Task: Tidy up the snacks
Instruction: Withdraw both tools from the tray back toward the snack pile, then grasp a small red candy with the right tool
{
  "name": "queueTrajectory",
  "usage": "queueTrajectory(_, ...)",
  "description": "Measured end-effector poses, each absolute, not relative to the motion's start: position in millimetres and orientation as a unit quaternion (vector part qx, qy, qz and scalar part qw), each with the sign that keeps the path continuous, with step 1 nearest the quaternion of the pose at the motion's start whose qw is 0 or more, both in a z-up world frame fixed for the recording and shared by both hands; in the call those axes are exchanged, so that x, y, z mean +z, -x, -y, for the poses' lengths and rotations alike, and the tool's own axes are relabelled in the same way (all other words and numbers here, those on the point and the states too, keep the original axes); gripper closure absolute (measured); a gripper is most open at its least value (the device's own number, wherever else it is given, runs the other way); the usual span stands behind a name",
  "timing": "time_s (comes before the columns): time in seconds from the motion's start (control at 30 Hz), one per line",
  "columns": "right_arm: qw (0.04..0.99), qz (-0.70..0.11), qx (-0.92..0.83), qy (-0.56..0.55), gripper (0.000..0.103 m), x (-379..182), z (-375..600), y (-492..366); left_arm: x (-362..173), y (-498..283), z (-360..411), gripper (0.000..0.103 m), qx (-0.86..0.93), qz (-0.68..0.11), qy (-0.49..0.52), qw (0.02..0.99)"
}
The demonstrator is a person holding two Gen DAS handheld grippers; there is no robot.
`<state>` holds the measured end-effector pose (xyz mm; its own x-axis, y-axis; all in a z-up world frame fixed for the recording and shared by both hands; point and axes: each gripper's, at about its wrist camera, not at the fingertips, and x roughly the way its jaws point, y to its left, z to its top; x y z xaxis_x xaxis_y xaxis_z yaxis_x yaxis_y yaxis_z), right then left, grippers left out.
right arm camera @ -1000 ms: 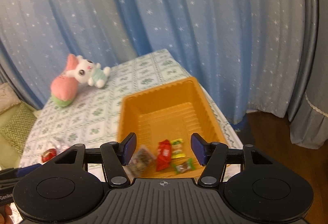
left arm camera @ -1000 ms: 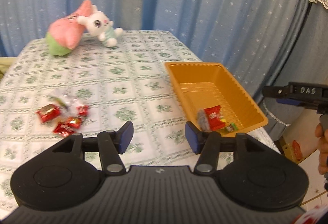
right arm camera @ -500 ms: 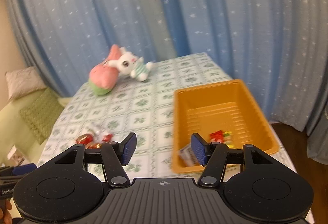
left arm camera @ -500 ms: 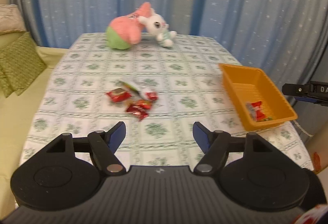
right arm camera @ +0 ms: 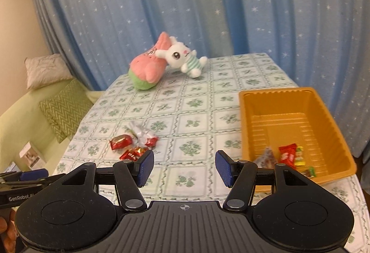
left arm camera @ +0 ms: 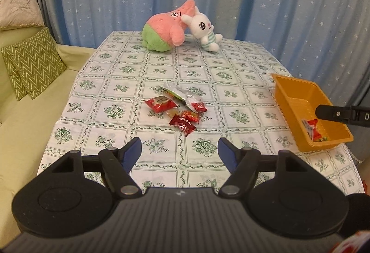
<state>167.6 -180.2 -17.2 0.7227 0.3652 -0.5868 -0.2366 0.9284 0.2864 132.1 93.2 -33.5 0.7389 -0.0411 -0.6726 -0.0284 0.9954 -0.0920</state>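
Loose snack packets [left arm camera: 178,107] lying left of the orange plastic tray [right arm camera: 252,100] on the desk.
Left tongs [left arm camera: 180,151] and right tongs [right arm camera: 184,168] are hovering released, empty; four wrapped snacks [right arm camera: 288,155] are sitting inside the tray.

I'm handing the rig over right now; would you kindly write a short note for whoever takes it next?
Left gripper: open, empty, aimed at the loose snacks.
Right gripper: open, empty, between the pile and the tray.
Tray: near the table's right edge, holding a few snacks at its near end.
Loose snacks: a small pile of wrapped packets mid-table, untouched.
Two plush toys at the far end are not part of the job.
Left to do: carry the pile into the tray.
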Motion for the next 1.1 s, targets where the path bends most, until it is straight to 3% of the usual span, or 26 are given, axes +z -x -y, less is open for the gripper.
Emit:
queueTrajectory(0.67,0.901,-0.338,0.273,-0.015,0.045,-95.2,95.8,-259.9,-104.3,-226.0,-124.0,0.033,-0.001,-0.395,0.044,0.918)
queueTrajectory(0.8,0.891,-0.336,0.303,0.014,0.059,-113.5,77.2,-278.0,-115.3,-243.8,-130.4,0.033,-0.005,-0.397,0.053,0.916)
queueTrajectory(1.1,0.869,-0.337,0.357,0.065,0.068,-150.6,39.4,-306.6,-135.0,-259.0,-141.8,0.033,-0.005,-0.393,0.068,0.917)
